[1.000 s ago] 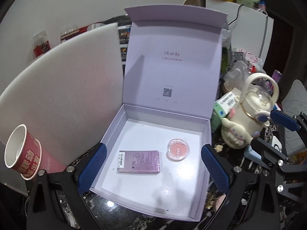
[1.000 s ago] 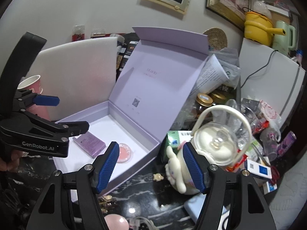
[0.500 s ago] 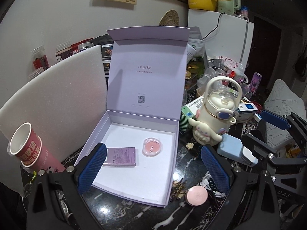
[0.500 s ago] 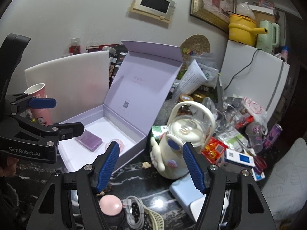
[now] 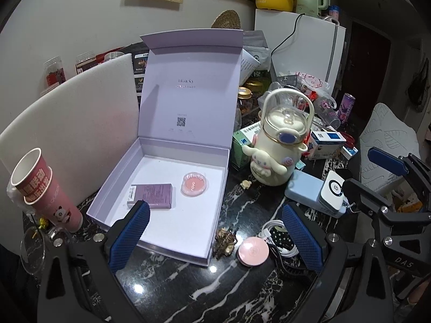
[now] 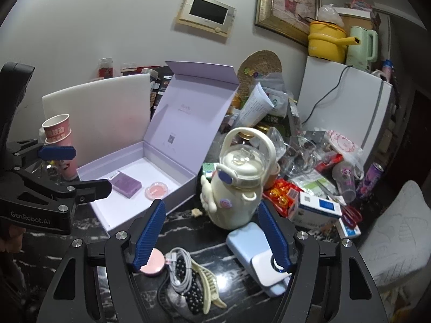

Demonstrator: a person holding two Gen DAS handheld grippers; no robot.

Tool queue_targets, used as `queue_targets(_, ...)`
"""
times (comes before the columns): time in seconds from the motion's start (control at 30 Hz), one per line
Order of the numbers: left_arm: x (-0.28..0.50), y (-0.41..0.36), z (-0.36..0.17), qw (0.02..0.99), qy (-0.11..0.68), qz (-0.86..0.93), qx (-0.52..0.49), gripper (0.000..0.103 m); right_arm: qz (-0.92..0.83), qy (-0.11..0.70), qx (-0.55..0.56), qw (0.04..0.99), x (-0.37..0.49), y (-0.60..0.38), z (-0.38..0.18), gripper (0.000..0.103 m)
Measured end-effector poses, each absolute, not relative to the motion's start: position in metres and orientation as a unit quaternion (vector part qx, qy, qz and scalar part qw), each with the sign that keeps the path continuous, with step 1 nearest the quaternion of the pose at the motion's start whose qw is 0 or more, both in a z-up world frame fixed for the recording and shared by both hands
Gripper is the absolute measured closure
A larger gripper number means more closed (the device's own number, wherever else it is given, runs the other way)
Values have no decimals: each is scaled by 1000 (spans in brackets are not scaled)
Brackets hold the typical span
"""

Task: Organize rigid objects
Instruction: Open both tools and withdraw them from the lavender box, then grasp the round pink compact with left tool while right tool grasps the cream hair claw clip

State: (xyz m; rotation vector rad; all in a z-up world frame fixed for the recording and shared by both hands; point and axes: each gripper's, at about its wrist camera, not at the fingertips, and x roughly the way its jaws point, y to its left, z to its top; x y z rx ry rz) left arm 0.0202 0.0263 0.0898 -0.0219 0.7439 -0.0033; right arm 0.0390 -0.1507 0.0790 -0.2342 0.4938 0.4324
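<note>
An open lilac box (image 5: 118, 167) with its lid upright lies on the black marble table (image 5: 188, 290). Inside it lie a purple packet (image 5: 152, 196) and a pink round compact (image 5: 194, 184). A second pink compact (image 5: 252, 250) rests on the table in front of the box. My left gripper (image 5: 214, 207) is open and empty, hovering over the box's near right corner. My right gripper (image 6: 211, 204) is empty and its jaws are opening; the cream cartoon bottle (image 6: 237, 188) stands beyond its fingers, apart from them.
Near the right gripper lie a blue power bank (image 6: 245, 242), a white cable (image 6: 180, 266) and a cream hair clip (image 6: 207, 285). Paper cups (image 5: 40, 185) and a white foam board (image 5: 80, 123) stand left of the box. Dense clutter fills the back right.
Both grippers have pulled back from the box, which now looks smaller. The pink compact, cable, hair clip and power bank have come into view near the fingers. Nothing was gripped.
</note>
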Motion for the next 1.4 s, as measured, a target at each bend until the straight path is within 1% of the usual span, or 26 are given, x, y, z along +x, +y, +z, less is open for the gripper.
queue_targets(0.07, 15, 22, 88, 932, 362, -3, -9, 3, 211, 243, -113, 940, 36, -154, 77, 29)
queue_targets(0.43, 4, 7, 71, 928, 369, -33, -25, 3, 198, 260, -103, 940, 22, -175, 58, 28)
queue_targets(1.13, 19, -6, 9, 910, 408, -56, -37, 3, 189, 297, -88, 932, 35, -195, 4, 28)
queue_targets(1.4, 28, -12, -11, 907, 418, -47, -24, 3, 196, 307, -83, 927, 43, -197, -13, 28)
